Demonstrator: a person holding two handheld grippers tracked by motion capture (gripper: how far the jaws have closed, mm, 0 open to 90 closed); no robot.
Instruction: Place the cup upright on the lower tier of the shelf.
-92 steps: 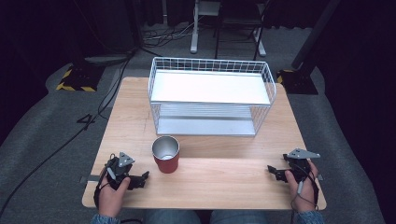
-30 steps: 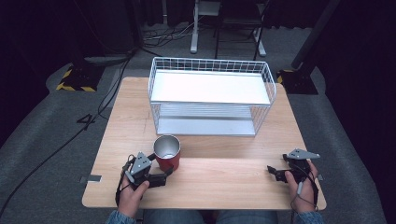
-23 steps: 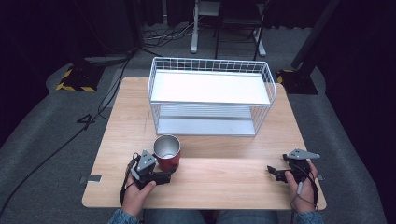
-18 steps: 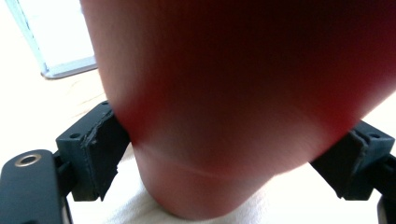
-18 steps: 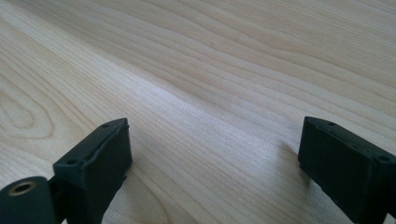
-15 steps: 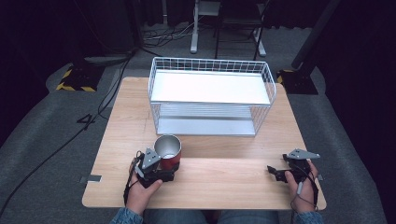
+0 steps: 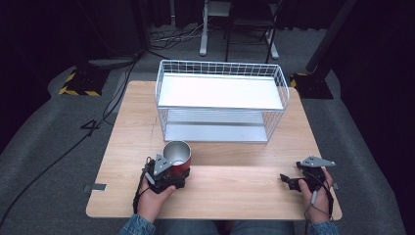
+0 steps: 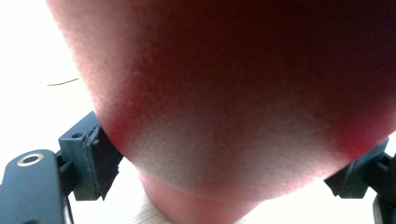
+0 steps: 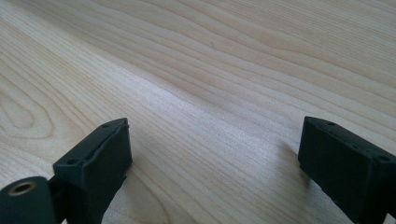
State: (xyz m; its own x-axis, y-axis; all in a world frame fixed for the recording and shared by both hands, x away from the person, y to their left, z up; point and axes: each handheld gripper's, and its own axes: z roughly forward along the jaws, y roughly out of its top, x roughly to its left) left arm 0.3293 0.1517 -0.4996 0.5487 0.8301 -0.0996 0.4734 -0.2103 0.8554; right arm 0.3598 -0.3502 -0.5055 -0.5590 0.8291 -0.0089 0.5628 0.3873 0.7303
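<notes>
A red cup (image 7: 177,154) with a shiny metal inside stands upright on the wooden table (image 7: 235,196), near the front left. My left gripper (image 7: 177,172) is pushed up against its near side. In the left gripper view the cup's red wall (image 8: 233,93) sits between the jaws, which stand wide apart on either side of it, so my left gripper (image 8: 224,170) is open around the cup. My right gripper (image 7: 288,180) rests low over the table at the front right. Its jaws are spread in the right gripper view, so my right gripper (image 9: 212,154) is open with bare wood between them.
A white wire rack (image 7: 220,68) with a white top shelf and a lower shelf stands at the back middle of the table. Bare wood lies between the cup and my right gripper. Cables and stand legs lie on the dark floor beyond.
My left gripper has moved right and forward from the front left corner up to the cup, and its jaws now sit around it. The cup, rack and right gripper have not moved.
</notes>
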